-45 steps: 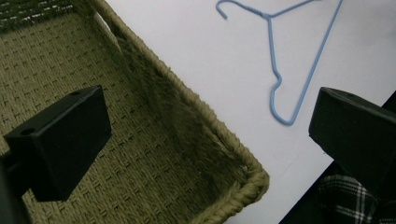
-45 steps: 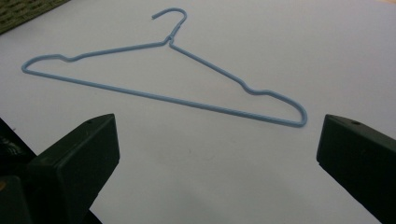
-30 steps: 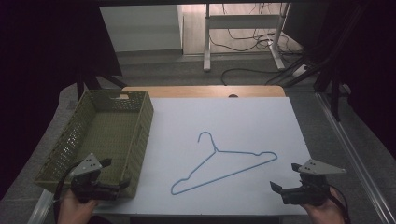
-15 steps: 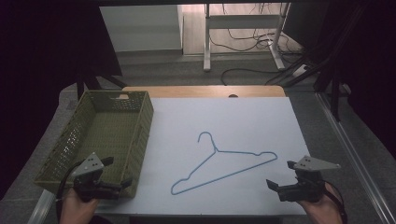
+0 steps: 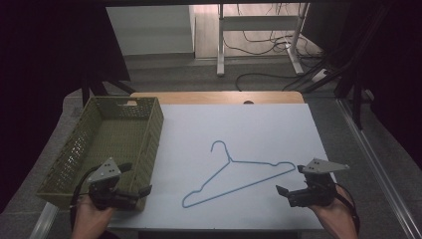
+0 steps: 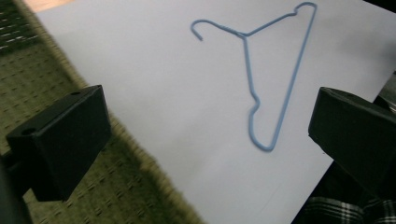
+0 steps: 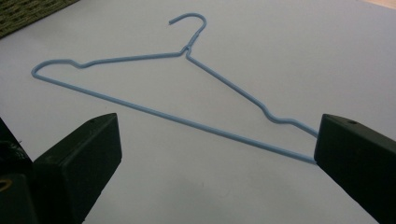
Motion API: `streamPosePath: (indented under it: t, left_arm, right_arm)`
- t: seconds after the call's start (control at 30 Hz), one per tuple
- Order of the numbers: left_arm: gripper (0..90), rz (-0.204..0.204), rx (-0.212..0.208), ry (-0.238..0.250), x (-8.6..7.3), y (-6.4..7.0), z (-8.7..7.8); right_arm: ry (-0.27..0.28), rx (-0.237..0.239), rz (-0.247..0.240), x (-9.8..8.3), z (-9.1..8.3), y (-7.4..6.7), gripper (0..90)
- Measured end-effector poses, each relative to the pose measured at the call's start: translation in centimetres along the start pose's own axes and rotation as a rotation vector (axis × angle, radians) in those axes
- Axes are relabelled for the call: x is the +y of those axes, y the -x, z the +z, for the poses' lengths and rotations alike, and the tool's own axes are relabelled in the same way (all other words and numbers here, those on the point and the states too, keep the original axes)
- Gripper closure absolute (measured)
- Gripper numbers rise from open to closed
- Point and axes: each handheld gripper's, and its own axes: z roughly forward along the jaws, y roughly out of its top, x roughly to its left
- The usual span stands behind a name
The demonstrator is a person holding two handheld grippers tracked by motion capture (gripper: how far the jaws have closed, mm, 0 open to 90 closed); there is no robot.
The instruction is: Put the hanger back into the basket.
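Note:
A light-blue wire hanger (image 5: 230, 160) lies flat in the middle of a white sheet (image 5: 249, 124), hook pointing away from me. My right gripper (image 5: 289, 179) hovers open just off the hanger's right shoulder. In the right gripper view its jaws (image 7: 217, 158) stand wide apart, and the hanger (image 7: 187, 50) lies ahead with its right end close to the right jaw. My left gripper (image 5: 137, 178) is open over the near right corner of an olive woven basket (image 5: 149, 134). The left gripper view sees the hanger (image 6: 243, 35) between its spread jaws (image 6: 205, 140).
The basket (image 6: 37, 70) stands along the table's left side and looks hollow inside. A wooden table edge (image 5: 214, 97) shows beyond the sheet. White desk legs (image 5: 219, 45) and cables stand on the floor behind. Plaid cloth (image 6: 336, 210) sits at the sheet's near edge.
My right gripper has moved left and slightly forward, closer to the hanger's right end. The left gripper has hardly shifted. The hanger has not moved.

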Motion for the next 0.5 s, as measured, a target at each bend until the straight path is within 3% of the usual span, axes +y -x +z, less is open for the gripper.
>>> streamPosePath:
  t: [0.5]
  left_arm:
    - [0.0, 0.039, -0.116, -0.002, 1.7, 2.9, 3.0]
  right_arm:
    - [-0.034, 0.025, -0.038, 2.3, 2.8, 0.0, 0.0]
